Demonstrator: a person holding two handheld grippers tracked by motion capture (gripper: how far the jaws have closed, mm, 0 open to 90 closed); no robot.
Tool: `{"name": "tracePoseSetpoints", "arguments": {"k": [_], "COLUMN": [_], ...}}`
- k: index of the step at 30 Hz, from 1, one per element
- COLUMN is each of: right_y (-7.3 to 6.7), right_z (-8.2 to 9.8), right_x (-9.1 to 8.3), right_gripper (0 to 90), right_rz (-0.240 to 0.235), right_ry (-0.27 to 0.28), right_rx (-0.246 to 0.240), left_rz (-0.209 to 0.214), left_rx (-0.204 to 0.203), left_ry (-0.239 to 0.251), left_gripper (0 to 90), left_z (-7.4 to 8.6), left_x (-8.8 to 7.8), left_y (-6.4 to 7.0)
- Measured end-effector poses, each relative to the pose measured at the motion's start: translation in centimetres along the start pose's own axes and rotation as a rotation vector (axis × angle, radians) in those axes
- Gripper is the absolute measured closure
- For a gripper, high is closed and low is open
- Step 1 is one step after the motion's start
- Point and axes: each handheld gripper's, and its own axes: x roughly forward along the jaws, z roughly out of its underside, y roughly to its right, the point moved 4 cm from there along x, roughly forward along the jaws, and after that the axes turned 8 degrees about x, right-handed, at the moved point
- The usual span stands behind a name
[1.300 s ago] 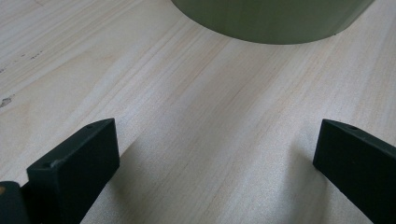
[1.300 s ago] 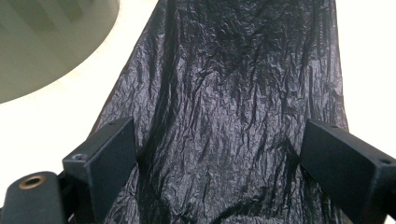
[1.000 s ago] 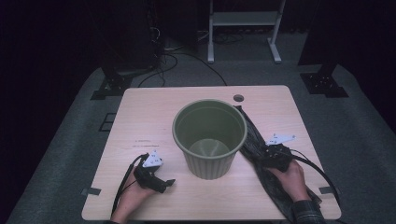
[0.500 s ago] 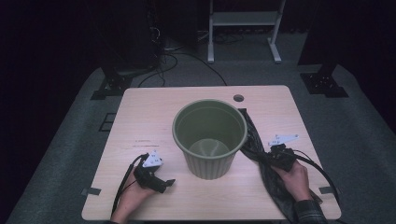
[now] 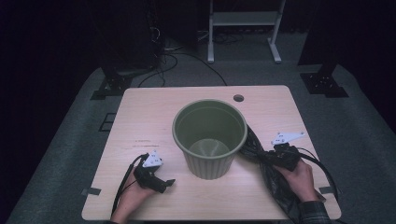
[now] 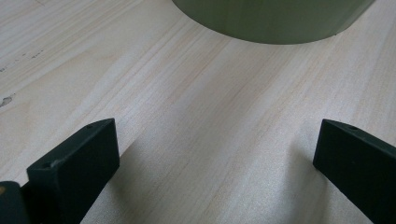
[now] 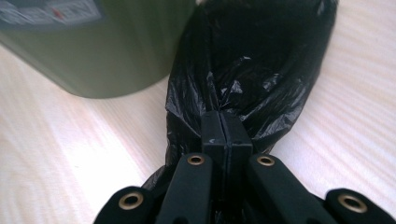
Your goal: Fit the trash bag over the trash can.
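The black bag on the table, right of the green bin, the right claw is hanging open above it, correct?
Not open: the right gripper view shows the right claw shut on the black bag, pinching its plastic. The bag does lie right of the green bin on the table.

Dim surroundings; soft, blurred close-ups

Your black plastic bag (image 5: pixel 275 186) lies crumpled along the table's near right, pinched together, its far end touching the bin. Your green ribbed bin (image 5: pixel 210 137) stands upright and empty at the centre.
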Motion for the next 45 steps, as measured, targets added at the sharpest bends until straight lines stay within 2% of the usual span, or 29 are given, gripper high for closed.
{"name": "tracePoseSetpoints", "arguments": {"k": [12,13,15,19,26,32,38,45], "right_y": [-1.7,-2.2,-2.3,-3.3,-4.1,-5.0,-5.8,-7.1], "right_z": [-2.0,-2.6,-2.8,-4.3,-5.7,-7.3,-8.6,-10.6], "right_x": [-1.5,-1.9,-2.1,-3.5,-5.2,-7.0,-8.2,-9.4], "right_gripper": [89.6,89.6,89.6,89.6,89.7,89.6,89.6,89.6], "right_rz": [-0.084,-0.108,-0.114,-0.145,-0.177,-0.213,-0.227,-0.294], "right_ry": [0.045,0.063,0.069,0.102,0.137,0.179,0.191,0.225], "right_rx": [-0.066,-0.076,-0.081,-0.119,-0.131,-0.167,-0.204,-0.235], "left_rz": [-0.001,-0.001,-0.001,-0.001,-0.001,-0.001,-0.001,-0.001], "left_rx": [0.0,0.0,0.0,-0.002,0.0,0.001,0.001,0.001], "left_ry": [-0.001,-0.002,-0.002,-0.001,-0.003,-0.003,-0.003,-0.001], "left_gripper": [0.0,0.0,0.0,0.0,0.0,0.0,0.0,0.0], "left_z": [0.0,0.0,0.0,0.0,0.0,0.0,0.0,0.0], "left_x": [0.0,0.0,0.0,0.0,0.0,0.0,0.0,0.0], "left_y": [0.0,0.0,0.0,0.0,0.0,0.0,0.0,0.0]}}
